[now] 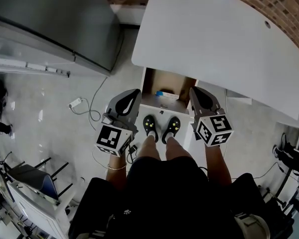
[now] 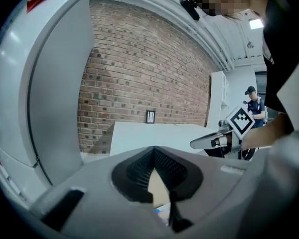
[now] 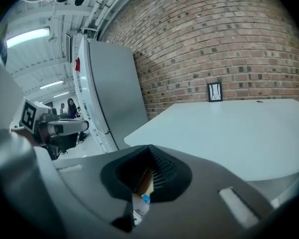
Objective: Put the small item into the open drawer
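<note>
- The right gripper's (image 3: 149, 148) fingers (image 3: 165, 177) are pressed together at the tips and hold nothing. The white and blue shape in the slot beneath them is the drawer's contents seen through the gap, not something gripped.
- The left gripper's (image 2: 152, 151) fingers (image 2: 134, 174) also meet at the tip with nothing between them. Only tan drawer wood and a sliver of blue show through the opening below.
- In the head view both grippers hang side by side at mid-frame, the left one left of centre and the right one right of centre. Their tips point towards the drawer (image 1: 162, 107), above its front edge and apart from it.
- The small item (image 1: 165, 94) lies inside the open drawer, near the middle of the frame, touching neither gripper.
- The drawer stands pulled out from under the near edge of the white table (image 1: 214, 39), which fills the upper right of the head view. The person's shoes (image 1: 149, 125) are just below the drawer front.
- Judged from this layout, the placing step looks finished: the item is in the drawer and both grippers are empty.
- The next move calls for little more than keeping the grippers clear of the drawer rim. Closing the drawer would take a shut gripper pushing on its white front.
</note>
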`<state>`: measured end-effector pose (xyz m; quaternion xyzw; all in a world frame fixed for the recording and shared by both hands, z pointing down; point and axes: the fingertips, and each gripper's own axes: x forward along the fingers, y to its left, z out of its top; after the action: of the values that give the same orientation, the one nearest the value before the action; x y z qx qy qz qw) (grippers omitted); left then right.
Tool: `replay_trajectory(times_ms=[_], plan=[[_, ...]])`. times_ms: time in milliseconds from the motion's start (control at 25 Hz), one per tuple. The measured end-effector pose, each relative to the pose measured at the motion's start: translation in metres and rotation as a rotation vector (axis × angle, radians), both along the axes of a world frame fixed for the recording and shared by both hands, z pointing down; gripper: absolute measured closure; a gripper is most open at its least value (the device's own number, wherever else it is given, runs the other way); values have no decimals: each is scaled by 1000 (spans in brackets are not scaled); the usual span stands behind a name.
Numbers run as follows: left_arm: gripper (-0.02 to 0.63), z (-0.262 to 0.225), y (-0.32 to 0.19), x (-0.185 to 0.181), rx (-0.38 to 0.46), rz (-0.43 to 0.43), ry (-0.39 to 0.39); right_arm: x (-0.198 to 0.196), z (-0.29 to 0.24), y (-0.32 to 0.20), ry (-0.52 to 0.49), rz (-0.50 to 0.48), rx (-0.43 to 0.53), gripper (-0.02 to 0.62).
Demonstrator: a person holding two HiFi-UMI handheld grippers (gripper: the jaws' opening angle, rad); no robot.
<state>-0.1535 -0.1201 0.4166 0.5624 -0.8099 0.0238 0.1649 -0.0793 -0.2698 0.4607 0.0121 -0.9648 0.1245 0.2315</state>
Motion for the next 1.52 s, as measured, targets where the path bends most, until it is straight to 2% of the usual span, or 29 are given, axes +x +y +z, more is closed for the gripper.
replay_trajectory(times_ms=[200, 720, 960, 1520], plan=[[604, -15, -12, 3, 26, 25, 14, 8, -30, -11, -42, 34, 3, 584], [604, -63, -32, 14, 63, 94, -53, 28, -88, -31, -127, 94, 24, 584], [604, -67, -34, 19, 73, 99, -59, 32, -92, -30, -145, 92, 30, 584], [604, -61, -26, 16, 60, 69, -53, 27, -80, -23, -108, 53, 22, 584]])
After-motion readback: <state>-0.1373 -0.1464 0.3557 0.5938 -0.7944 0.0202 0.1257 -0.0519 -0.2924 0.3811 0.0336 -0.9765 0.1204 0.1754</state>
